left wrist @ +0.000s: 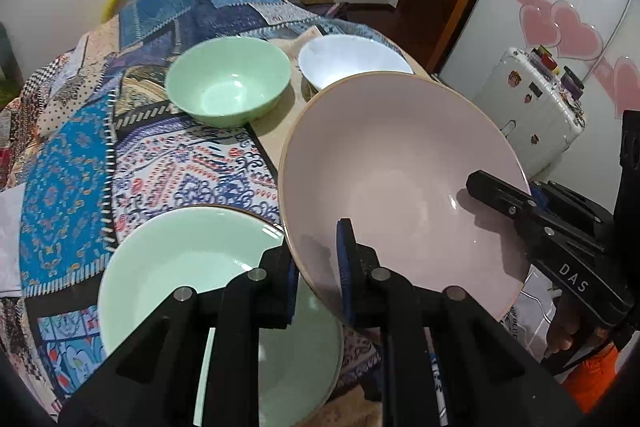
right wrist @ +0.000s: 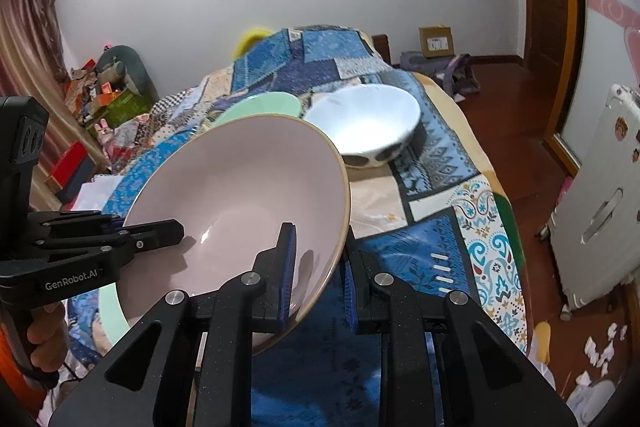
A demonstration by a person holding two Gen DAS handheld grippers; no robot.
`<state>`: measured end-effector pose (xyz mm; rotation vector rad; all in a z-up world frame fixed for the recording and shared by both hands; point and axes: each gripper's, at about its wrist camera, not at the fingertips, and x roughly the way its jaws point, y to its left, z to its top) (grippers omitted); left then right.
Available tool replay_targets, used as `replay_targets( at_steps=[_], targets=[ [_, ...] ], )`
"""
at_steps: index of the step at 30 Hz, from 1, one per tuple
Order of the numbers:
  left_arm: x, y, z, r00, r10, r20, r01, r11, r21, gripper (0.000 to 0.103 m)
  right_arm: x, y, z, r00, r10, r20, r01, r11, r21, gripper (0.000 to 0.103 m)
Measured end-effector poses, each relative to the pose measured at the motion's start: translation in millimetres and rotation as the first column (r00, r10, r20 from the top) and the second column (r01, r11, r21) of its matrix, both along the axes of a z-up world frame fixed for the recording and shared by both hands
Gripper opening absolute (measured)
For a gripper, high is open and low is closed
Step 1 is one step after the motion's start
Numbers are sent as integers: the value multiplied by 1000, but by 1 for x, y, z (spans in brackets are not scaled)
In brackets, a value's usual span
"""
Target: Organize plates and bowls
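While both grippers clamp its rim, pink plate [left wrist: 400, 163] tilted between them

Each wrist camera looks steeply down along its claw, close to the pink plate [left wrist: 400, 187]. Both views share that plate, the white bowl [right wrist: 368, 123] and the bed's far edge.

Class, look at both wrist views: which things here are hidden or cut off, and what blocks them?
- Green plate, left wrist view: near part hidden by left tongs and pink plate.
- Green bowl, right wrist view: mostly behind the pink plate.
- White bowl, left wrist view: near side covered by the pink plate's rim.
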<state>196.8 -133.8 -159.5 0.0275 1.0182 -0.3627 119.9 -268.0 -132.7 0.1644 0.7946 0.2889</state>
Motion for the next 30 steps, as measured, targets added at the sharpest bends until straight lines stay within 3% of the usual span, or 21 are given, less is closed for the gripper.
replay_targets(
  at_steps=[13, 30],
  targets=[
    [-41, 48, 35, 996, 56, 74, -55, 998, -16, 17, -18, 42, 20, 997, 58, 58, -58, 998, -2, 19],
    [-89, 128, 55, 977, 173, 124, -167, 984, -56, 17, -35, 112, 35, 981, 169, 97, -168, 986, -11, 19]
  ],
)
